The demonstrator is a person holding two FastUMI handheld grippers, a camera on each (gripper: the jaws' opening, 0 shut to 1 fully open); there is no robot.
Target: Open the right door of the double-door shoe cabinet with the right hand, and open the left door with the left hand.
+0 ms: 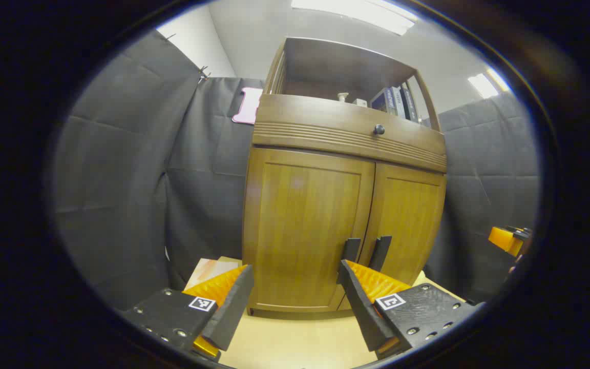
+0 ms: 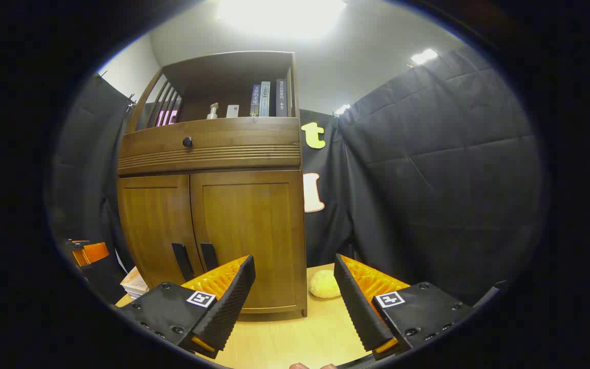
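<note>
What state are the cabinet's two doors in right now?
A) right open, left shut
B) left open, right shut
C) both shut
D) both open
C: the left door and right door both sit flush in the cabinet front, handles side by side.

- Left hand-held gripper (image 1: 295, 302), bottom of the left gripper view: two wedge-shaped fingers with ribbed inner faces, each on a flat black mounting plate.
- Each plate has round screw heads along its edge and a small square black-and-white marker near the finger base.
- Right hand-held gripper (image 2: 295, 302), bottom of the right gripper view: same build, same plates, screws, square markers, ridged pads.
- Bottom edge of the right gripper view: fingertips of the person's hand (image 2: 311, 366) just visible.
</note>
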